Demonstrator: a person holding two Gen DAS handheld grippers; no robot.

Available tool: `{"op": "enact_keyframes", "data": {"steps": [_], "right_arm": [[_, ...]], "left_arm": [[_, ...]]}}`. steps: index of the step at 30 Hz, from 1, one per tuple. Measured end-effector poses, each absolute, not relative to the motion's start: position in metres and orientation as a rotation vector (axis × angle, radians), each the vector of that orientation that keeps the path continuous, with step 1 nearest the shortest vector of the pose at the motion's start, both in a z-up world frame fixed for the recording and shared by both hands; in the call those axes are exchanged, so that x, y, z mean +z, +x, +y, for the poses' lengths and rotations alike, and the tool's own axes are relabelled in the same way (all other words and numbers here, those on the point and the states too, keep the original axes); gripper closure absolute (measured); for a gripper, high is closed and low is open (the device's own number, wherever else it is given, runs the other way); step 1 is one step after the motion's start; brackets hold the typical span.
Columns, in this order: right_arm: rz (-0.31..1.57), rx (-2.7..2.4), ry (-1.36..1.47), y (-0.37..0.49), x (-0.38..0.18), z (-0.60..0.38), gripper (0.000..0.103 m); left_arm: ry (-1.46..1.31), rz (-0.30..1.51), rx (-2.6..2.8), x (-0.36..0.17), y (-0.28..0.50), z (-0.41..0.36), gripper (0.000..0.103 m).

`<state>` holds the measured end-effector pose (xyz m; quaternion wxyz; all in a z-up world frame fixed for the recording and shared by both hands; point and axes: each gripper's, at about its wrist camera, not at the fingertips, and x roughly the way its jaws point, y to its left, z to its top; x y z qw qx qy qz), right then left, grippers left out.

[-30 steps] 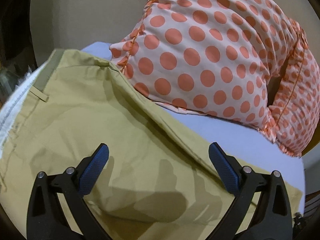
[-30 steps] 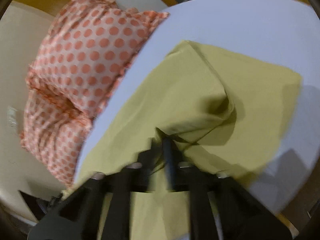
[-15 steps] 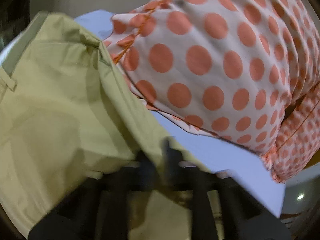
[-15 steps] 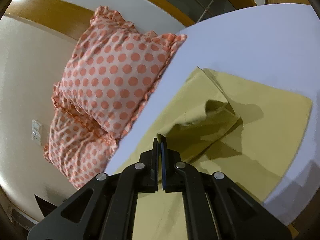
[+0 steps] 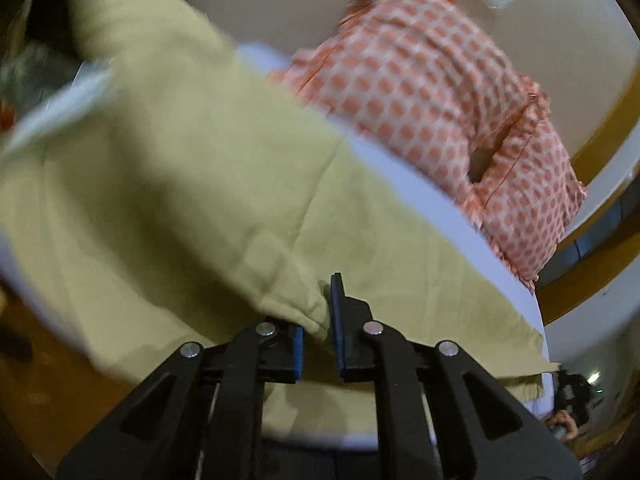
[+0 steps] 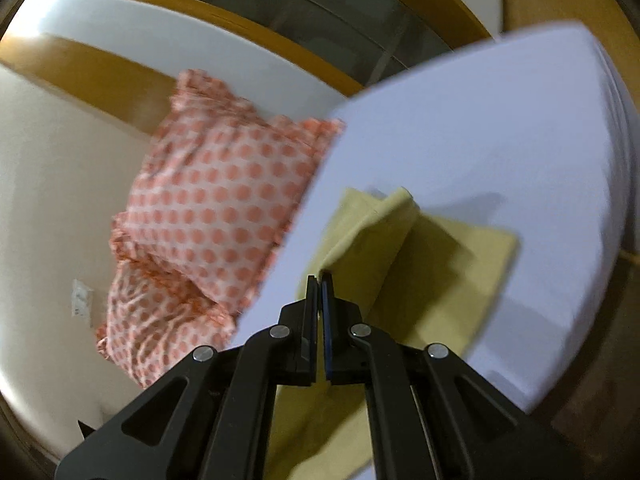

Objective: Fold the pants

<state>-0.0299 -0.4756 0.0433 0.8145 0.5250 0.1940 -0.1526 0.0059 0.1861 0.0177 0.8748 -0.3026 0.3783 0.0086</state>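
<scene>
The olive-green pants (image 5: 192,184) lie on a bed with a pale lilac sheet (image 5: 432,200). My left gripper (image 5: 320,312) is shut on a fold of the pants fabric and holds it lifted, with the cloth bunched between the blue pads (image 5: 338,320). My right gripper (image 6: 320,284) is shut on the edge of the pants (image 6: 440,264) and holds a leg end raised above the sheet (image 6: 500,128), the cloth hanging in a ridge below the tips.
Two pillows with orange polka dots (image 5: 452,104) lean at the head of the bed against a cream wall; they also show in the right wrist view (image 6: 216,208). A wooden frame (image 6: 240,28) runs behind. The bed's edge (image 6: 576,320) drops off at right.
My left gripper closed on the pants and lifted the fabric. My right gripper, shut throughout, pulled up and back, raising the pants further off the sheet.
</scene>
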Motion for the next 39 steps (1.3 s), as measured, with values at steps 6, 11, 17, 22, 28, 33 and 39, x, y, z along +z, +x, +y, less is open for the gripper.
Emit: {"op": "enact_keyframes", "data": {"steps": [6, 11, 17, 22, 28, 33, 39], "right_arm": [[0.446, -0.359, 1.144, -0.041, 0.024, -0.479, 0.101], [0.451, -0.377, 1.148, -0.053, 0.02, -0.479, 0.101], [0.472, -0.416, 1.12, -0.072, 0.021, -0.475, 0.101], [0.502, -0.475, 1.048, -0.08, 0.026, -0.47, 0.097], [0.473, -0.55, 0.985, -0.084, 0.031, -0.48, 0.053], [0.471, -0.438, 0.937, -0.063, 0.023, -0.475, 0.065], [0.438, -0.359, 0.877, -0.052, 0.032, -0.464, 0.098]], "left_arm": [[-0.711, 0.781, -0.007, -0.003, -0.011, 0.192, 0.092], [-0.704, 0.772, -0.034, -0.004, -0.015, 0.19, 0.093], [-0.659, 0.778, -0.069, -0.005, -0.029, 0.189, 0.096], [-0.644, 0.774, -0.083, -0.007, -0.032, 0.19, 0.092], [-0.609, 0.705, -0.117, 0.002, -0.047, 0.187, 0.056], [-0.618, 0.667, -0.129, 0.002, -0.059, 0.192, 0.049], [-0.639, 0.63, -0.093, 0.003, -0.069, 0.205, 0.036]]}}
